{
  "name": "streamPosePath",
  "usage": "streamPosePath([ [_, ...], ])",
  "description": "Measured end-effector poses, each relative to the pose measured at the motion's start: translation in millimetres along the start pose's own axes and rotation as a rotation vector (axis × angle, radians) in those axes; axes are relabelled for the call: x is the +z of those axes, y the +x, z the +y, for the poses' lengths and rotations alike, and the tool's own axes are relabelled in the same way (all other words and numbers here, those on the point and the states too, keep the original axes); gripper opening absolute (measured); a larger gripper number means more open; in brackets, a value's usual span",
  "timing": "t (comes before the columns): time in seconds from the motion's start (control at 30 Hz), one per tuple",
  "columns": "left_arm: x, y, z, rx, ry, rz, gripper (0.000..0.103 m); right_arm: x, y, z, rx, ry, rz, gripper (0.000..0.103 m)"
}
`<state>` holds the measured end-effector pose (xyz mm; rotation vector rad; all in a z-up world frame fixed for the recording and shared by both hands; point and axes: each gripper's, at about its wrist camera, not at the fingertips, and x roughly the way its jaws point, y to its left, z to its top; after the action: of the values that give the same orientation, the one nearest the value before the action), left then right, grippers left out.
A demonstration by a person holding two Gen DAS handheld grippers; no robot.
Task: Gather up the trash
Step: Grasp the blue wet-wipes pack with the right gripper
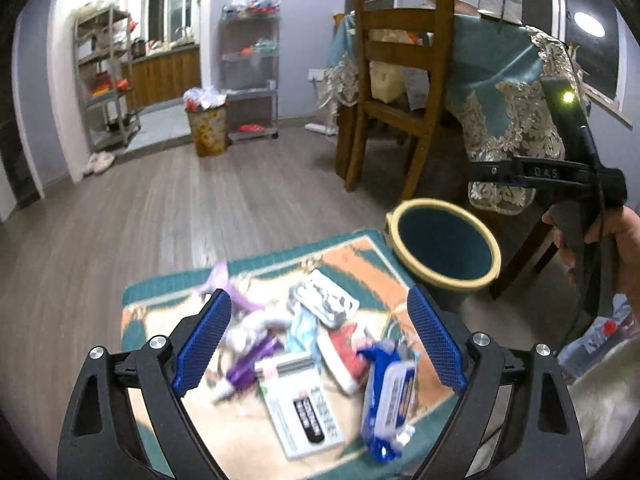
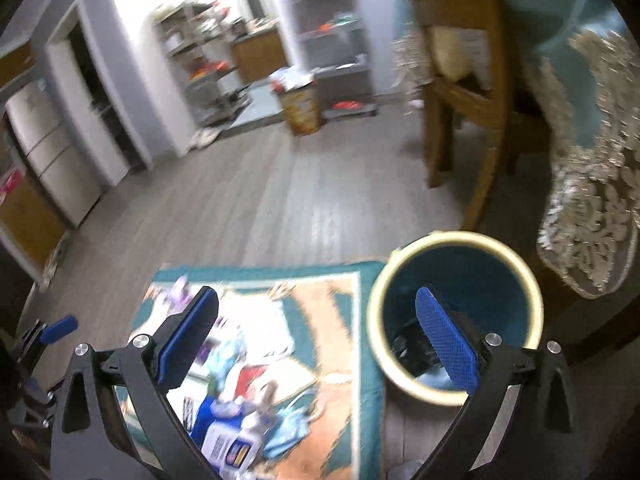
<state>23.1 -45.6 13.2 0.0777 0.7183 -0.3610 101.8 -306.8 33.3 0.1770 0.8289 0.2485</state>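
My left gripper (image 1: 318, 292) hangs open over a pile of trash on a teal and orange rug (image 1: 160, 286), nothing between its blue pads. The pile holds a blue wipes packet (image 1: 390, 396), a white box with a black label (image 1: 304, 408), a red and white packet (image 1: 346, 350), a purple tube (image 1: 246, 368) and a foil blister pack (image 1: 326, 298). A teal bin with a cream rim (image 1: 444, 240) stands at the rug's right corner. My right gripper (image 2: 316, 292) is open and empty, its right finger over the bin (image 2: 480, 280). Something dark (image 2: 412, 348) lies inside the bin.
A wooden chair (image 1: 400, 80) and a table under a teal lace-edged cloth (image 1: 500, 72) stand behind the bin. A full patterned wastebasket (image 1: 208, 128) and metal shelves (image 1: 250, 76) line the far wall. A hand (image 1: 624, 240) grips the right tool beside the bin. Grey wood floor (image 1: 200, 208) surrounds the rug.
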Motion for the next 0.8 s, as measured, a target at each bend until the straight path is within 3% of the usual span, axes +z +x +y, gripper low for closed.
streamPosePath([
  [0.1, -14.8, -3.0, 7.9, -0.003, -0.037, 0.033, 0.09, -22.4, 9.4, 18.2, -0.006, -0.001, 0.067, 0.097],
  [0.33, -27.6, -5.7, 28.2, 0.081, -0.05, 0.022, 0.09, -78.2, 33.9, 52.0, 0.024, 0.101, 0.177, 0.097],
  [0.53, -35.1, 7.7, 47.4, 0.156, -0.03, 0.059, 0.09, -111.0, 69.0, 89.6, 0.016, 0.072, 0.285, 0.097],
  [0.8, -44.9, 32.6, 73.2, 0.177, -0.092, 0.141, 0.09, -146.2, 114.6, 107.4, -0.054, 0.005, 0.418, 0.097],
])
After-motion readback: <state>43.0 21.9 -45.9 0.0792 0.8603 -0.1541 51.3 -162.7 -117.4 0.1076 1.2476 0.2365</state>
